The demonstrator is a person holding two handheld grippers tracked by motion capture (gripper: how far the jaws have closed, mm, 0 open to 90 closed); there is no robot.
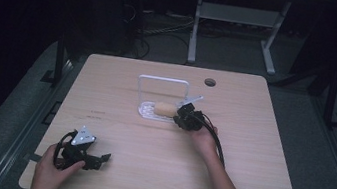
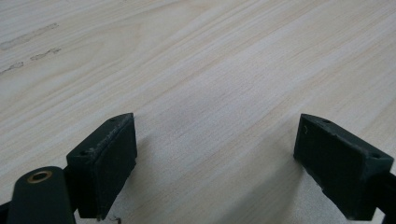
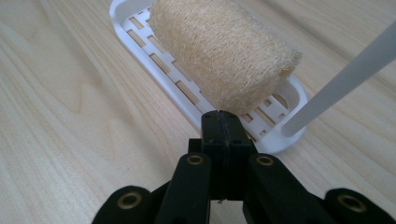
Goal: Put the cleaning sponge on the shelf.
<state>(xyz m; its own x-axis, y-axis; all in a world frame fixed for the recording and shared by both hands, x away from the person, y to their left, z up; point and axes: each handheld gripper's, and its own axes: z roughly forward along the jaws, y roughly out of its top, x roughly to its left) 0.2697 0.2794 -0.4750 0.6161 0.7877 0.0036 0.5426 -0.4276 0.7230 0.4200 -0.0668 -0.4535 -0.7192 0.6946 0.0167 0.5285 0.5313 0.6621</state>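
right gripper [image 3: 219, 116]: jaws pressed together, nothing between, tip just short of loofah end | loofah sponge [image 3: 224, 46]: lying in white slotted tray [image 3: 140, 35], long axis running dead ahead of jaws, away along tray | left gripper [image 2: 215, 140]: jaws wide, empty, over bare table [image 2: 210, 56], well apart from loofah | nearer: right

A wooden table [image 1: 123, 77] in a dark room.
Grey floor [image 1: 328, 164] lies around it, with white desk legs [image 1: 195, 33] behind.

white rack [image 1: 164, 79] blocks behind loofah [image 1: 165, 108]
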